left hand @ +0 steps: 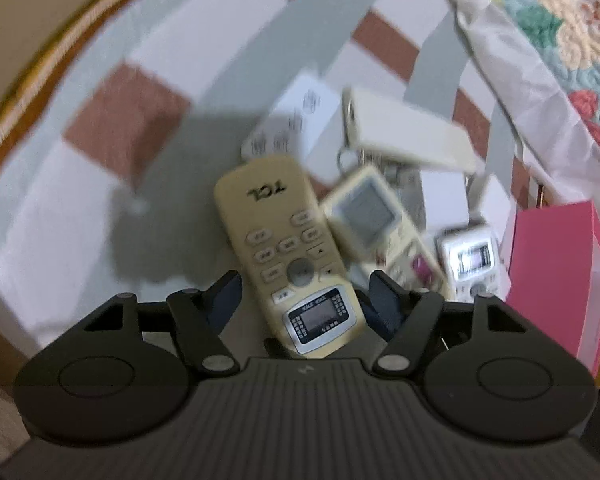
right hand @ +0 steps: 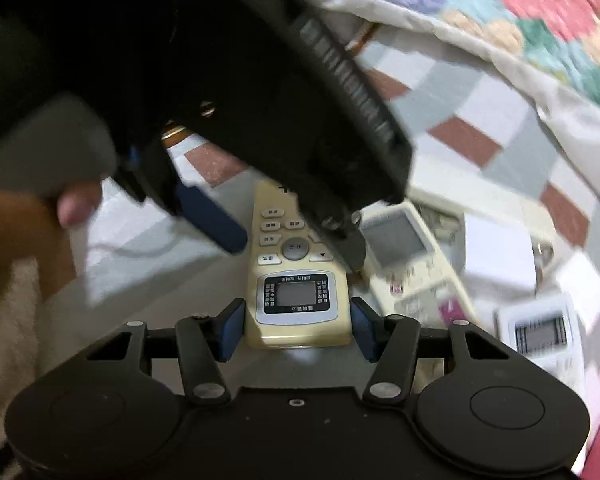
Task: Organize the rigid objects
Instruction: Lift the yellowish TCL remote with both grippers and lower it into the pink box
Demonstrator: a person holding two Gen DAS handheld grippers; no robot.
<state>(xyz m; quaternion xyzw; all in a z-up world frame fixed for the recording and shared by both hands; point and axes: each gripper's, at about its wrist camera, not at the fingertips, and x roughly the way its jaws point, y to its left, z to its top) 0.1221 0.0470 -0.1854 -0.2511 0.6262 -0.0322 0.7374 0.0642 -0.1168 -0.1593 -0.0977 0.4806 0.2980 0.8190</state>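
A cream TCL remote (left hand: 288, 248) lies on the checked bedsheet, its screen end toward me. My left gripper (left hand: 306, 292) is open, its blue pads either side of the remote with gaps. In the right wrist view the same remote (right hand: 296, 280) sits between the blue pads of my right gripper (right hand: 298, 322), which close in on its screen end; the grip looks near contact, and I cannot tell if they touch. The left gripper (right hand: 296, 236) hangs over the remote from above, open.
A pile to the right holds a second remote (left hand: 376, 216), a white remote (left hand: 470, 256), a white box (left hand: 296, 120) and a cream case (left hand: 408, 132). A pink box (left hand: 556, 280) stands far right. A floral quilt (right hand: 520, 20) lies behind.
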